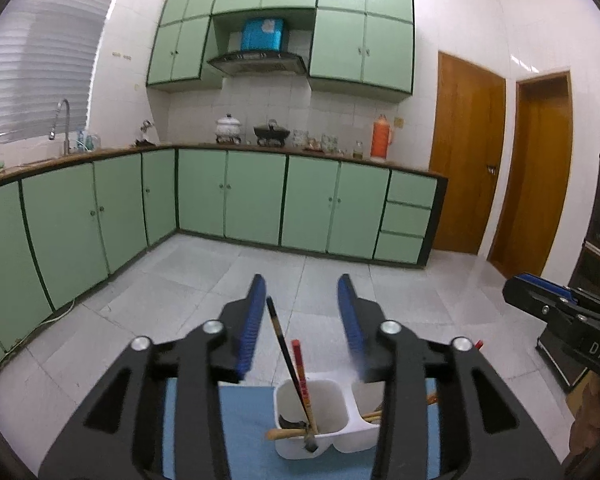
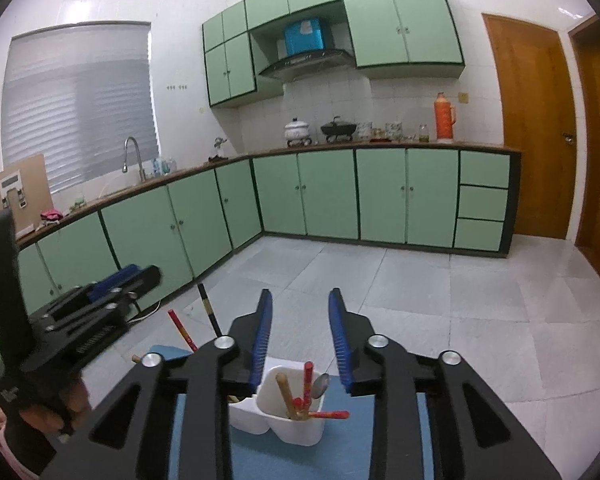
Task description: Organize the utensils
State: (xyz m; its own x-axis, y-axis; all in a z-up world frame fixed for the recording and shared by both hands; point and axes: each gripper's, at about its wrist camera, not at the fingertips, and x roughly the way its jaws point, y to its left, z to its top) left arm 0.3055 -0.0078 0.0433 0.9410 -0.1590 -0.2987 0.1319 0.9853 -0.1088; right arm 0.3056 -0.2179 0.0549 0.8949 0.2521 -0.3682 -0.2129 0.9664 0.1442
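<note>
A white two-compartment utensil holder (image 1: 340,446) stands on a blue mat (image 1: 248,432); it also shows in the right wrist view (image 2: 296,430). Its left compartment holds a black chopstick (image 1: 282,352), a red chopstick (image 1: 302,376) and a wooden utensil (image 1: 286,434). Its right compartment holds a wooden stick (image 2: 285,394), red chopsticks (image 2: 307,384) and a metal spoon (image 2: 320,385). My left gripper (image 1: 302,292) is open and empty above the holder. My right gripper (image 2: 298,308) is open and empty above it too.
Green base cabinets (image 1: 256,196) line the far and left walls around a grey tiled floor (image 2: 440,300). Wooden doors (image 1: 466,152) stand at the right. The other gripper shows at the right edge of the left wrist view (image 1: 564,312) and at the left of the right wrist view (image 2: 100,300).
</note>
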